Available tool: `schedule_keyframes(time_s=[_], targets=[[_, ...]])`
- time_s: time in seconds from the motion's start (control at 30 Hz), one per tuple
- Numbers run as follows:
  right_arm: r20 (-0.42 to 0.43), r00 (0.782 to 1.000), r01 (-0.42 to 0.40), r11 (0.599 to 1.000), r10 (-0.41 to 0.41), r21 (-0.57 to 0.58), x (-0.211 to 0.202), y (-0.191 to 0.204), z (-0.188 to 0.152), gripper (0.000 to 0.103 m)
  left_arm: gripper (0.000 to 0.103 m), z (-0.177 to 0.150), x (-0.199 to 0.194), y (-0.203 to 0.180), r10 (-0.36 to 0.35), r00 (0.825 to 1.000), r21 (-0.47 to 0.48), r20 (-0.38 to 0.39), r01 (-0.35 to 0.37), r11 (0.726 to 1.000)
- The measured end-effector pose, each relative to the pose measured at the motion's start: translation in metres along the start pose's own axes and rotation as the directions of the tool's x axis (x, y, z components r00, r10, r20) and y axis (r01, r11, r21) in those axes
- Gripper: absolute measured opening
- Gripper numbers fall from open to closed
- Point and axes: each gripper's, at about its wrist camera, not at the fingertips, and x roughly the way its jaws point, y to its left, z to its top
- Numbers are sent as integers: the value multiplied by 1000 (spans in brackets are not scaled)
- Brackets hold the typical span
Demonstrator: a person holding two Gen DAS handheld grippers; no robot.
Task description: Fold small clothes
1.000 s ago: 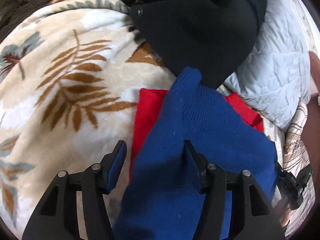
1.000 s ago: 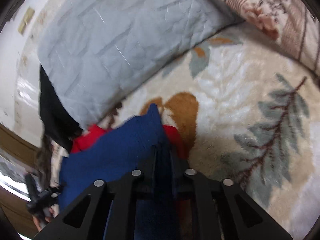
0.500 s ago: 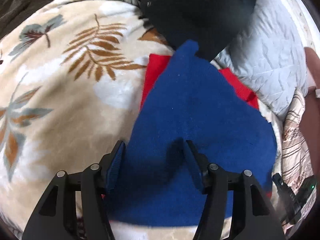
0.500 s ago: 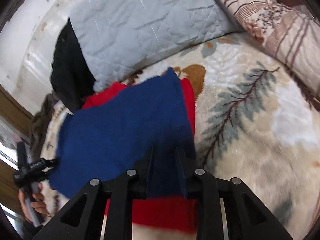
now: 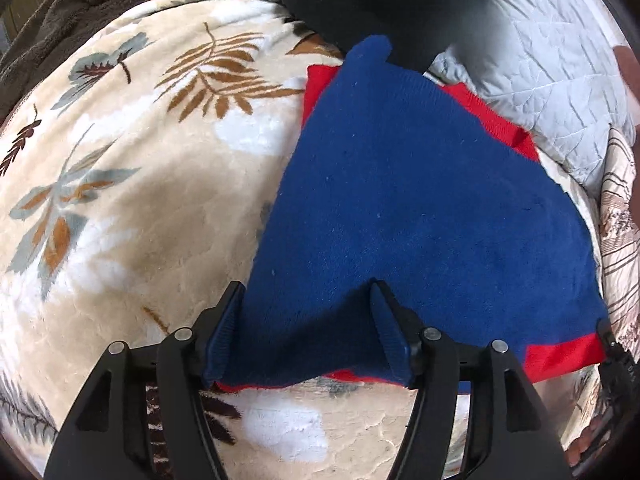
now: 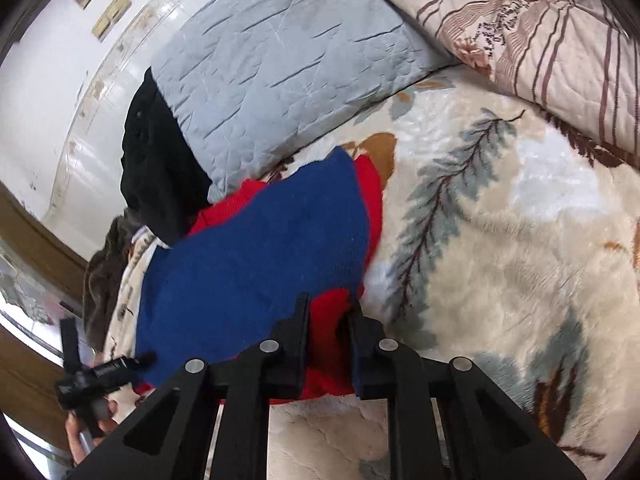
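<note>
A blue garment (image 5: 400, 200) lies spread flat over a red one (image 5: 560, 356) on the floral blanket (image 5: 140, 200). My left gripper (image 5: 305, 286) points down over the blue cloth's near edge. Its jaws are opening and stand wide, with the cloth lying slack between them. In the right wrist view the blue garment (image 6: 260, 260) covers most of the red one (image 6: 328, 340). My right gripper (image 6: 329, 300) is closing narrowly on the red hem at the near corner. The left gripper (image 6: 100, 372), held by a hand, shows at the lower left.
A grey quilted pillow (image 6: 280, 60) and a black garment (image 6: 156, 168) lie just beyond the clothes. There is a striped pillow (image 6: 540, 40) at the far right. A brown fleece blanket (image 5: 60, 20) borders the floral blanket on the far left.
The blue cloth went from hanging to lying flat over the red one. The left jaws widened and drew back to its near edge. The right gripper let go of the blue edge and closed on red.
</note>
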Motion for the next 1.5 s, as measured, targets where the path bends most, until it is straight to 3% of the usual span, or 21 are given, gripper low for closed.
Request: schedule_keyframes(time_s=[0.1,0.17,0.3,0.37,0.43,0.53,0.63,0.7,0.73,0.8,0.87,0.93,1.03,1.13,1.2,1.33,1.43,1.5], targets=[[-114,992,62,998,-59,24,24,-9,-5,18,68,-1,4,3,9,1000,-32,-11,-10,999],[-110,993,57,997,-51,52,23,-11,-3,26,68,-2,1,2,13,1000,-45,-11,-14,999],[40,997,60,998,-61,21,-7,1,6,31,68,-1,-26,-14,4,998,16,66,-5,1000],[139,989,53,998,-47,-43,-19,15,8,35,68,4,-36,-24,-13,995,38,96,9,999],[173,984,64,989,-41,-130,-18,29,5,38,68,12,-36,-32,-19,995,42,100,15,999],[125,991,78,974,-52,-214,0,39,-2,39,69,21,-19,-41,20,996,47,83,-24,999],[-64,988,123,962,-142,-244,41,30,-10,46,83,21,9,-43,102,994,56,49,-105,993],[12,984,171,938,-176,-301,37,38,-11,45,87,18,18,-32,60,998,7,17,-60,998],[8,982,184,932,-191,-313,36,42,-11,45,87,18,17,-26,32,999,-24,16,-32,999],[57,986,166,936,-156,-309,26,47,-8,45,86,19,10,-17,-8,1000,-47,18,9,999],[124,984,159,935,-125,-318,18,51,-11,45,86,22,0,-10,-21,998,-46,54,24,999],[125,984,165,927,-130,-336,20,54,-12,45,86,30,-9,-3,-46,995,-67,86,52,996],[27,985,169,937,-169,-304,43,45,-12,46,86,40,-9,2,-40,994,-98,101,50,994],[38,983,182,931,-179,-316,46,43,-13,46,86,43,15,1,53,998,-79,33,-50,996],[32,984,178,934,-177,-311,44,44,-12,46,86,40,19,7,22,999,-110,37,-18,994],[115,985,153,953,-127,-261,29,39,-3,48,86,36,11,6,19,998,-103,56,-13,995],[55,988,154,966,-145,-209,40,24,2,51,85,34,3,3,43,997,-70,67,-38,997],[24,986,167,973,-165,-160,46,13,3,53,85,31,-7,6,-11,997,-84,76,17,996]])
